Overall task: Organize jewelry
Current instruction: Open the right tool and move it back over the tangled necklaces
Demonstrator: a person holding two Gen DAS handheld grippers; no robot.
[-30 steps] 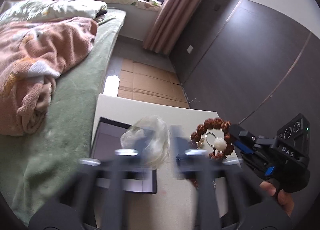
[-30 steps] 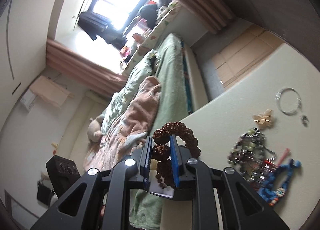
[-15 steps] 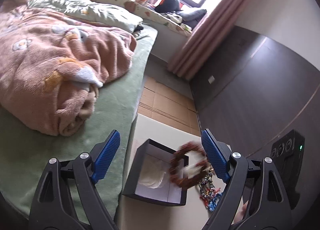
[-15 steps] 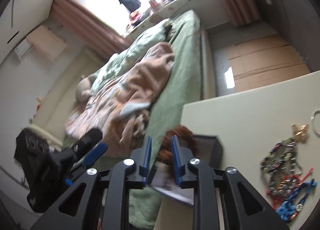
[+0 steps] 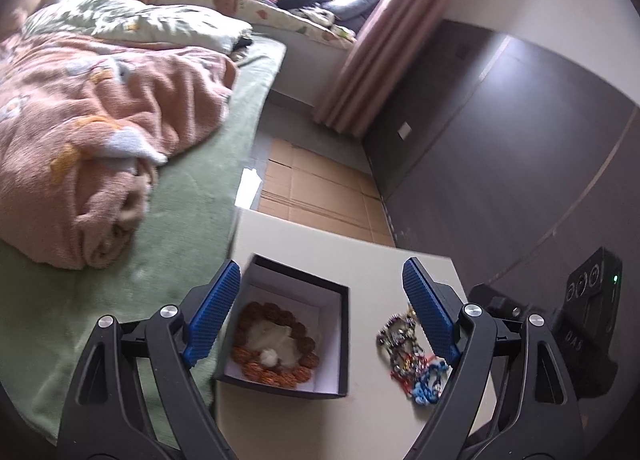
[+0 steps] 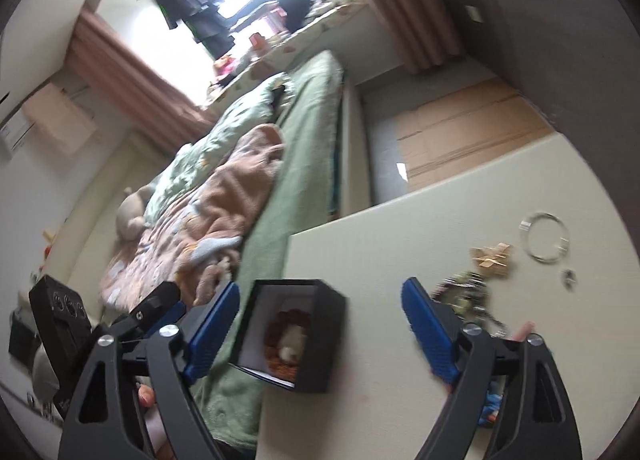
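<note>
The brown bead bracelet point(image 5: 276, 344) lies flat on the white lining inside the open black box point(image 5: 344, 324), curled in a ring around a crumpled bit of clear wrap with a white bead at its near side. The box sits at the corner of the pale table point(image 5: 372, 264), right by the table's edge next to the green bed point(image 5: 168, 252).

To the right of the box, apart from it, a tangle of colourful beaded jewelry point(image 5: 408, 356) rests on the table. Farther along, in the right wrist view, a small wooden piece point(image 6: 492, 256) and a thin silver bangle point(image 6: 546, 236) lie near each other.

The right gripper point(image 6: 320, 324) hangs over the box, its jaws having just spread wide, nothing between them. The left gripper point(image 5: 320, 316) is also spread wide and empty above the box. A pink blanket point(image 5: 100, 132) is heaped on the bed.
</note>
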